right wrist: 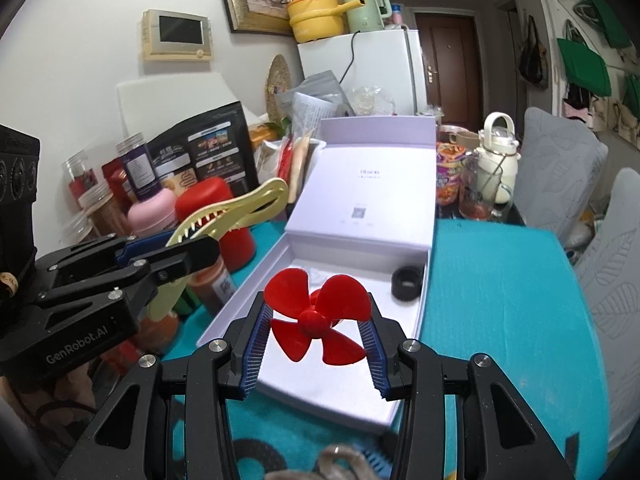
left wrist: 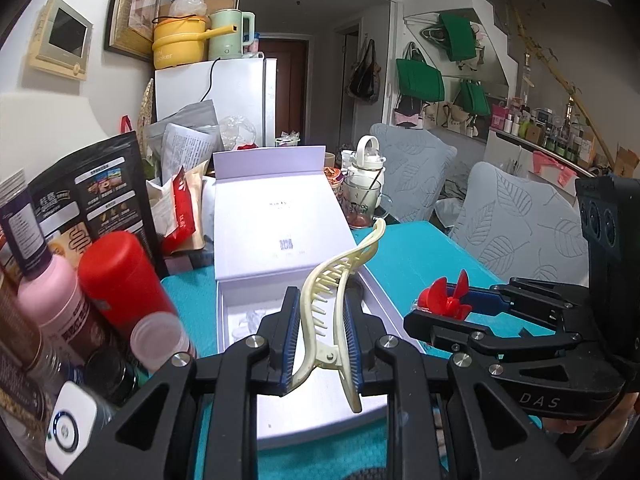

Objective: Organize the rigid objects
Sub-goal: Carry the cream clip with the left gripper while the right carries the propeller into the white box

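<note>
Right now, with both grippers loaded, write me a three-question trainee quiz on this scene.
1. True or false: the left gripper holds a red fan blade.
2. What lies in the white box already? A) black ring B) spoon C) red bottle
3. Fill in: the right gripper holds a red ____.

Key: 1 false, it holds the cream hair clip. 2 A, the black ring. 3 fan blade.
</note>
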Motion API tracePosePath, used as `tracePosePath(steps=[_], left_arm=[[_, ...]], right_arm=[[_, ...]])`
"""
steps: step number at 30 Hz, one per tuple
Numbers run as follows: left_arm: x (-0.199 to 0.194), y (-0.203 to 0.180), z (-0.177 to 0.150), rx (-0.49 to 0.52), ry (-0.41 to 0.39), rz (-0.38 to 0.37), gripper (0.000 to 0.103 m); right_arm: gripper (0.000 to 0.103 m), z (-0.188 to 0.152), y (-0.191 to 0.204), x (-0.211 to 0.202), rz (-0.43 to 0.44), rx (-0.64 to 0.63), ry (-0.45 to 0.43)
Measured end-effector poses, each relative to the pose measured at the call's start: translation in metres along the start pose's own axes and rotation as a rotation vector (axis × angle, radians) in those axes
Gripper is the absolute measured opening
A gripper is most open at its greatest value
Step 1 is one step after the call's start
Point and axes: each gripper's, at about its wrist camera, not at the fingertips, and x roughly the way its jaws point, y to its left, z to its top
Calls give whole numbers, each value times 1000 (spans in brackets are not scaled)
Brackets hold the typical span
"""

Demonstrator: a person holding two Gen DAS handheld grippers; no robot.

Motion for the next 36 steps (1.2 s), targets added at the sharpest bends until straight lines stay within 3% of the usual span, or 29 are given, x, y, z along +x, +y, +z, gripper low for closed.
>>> tracePosePath(steps=[20, 28, 36], left_arm=[[66, 24, 41, -15, -11, -7, 21], [99, 32, 33, -13, 73, 42, 21], [123, 34, 23, -5, 135, 78, 21]], right_arm=[[43, 57, -29, 54, -34, -13, -32], [43, 58, -40, 84, -4, 18, 1], [43, 49, -48, 109, -54, 20, 54]])
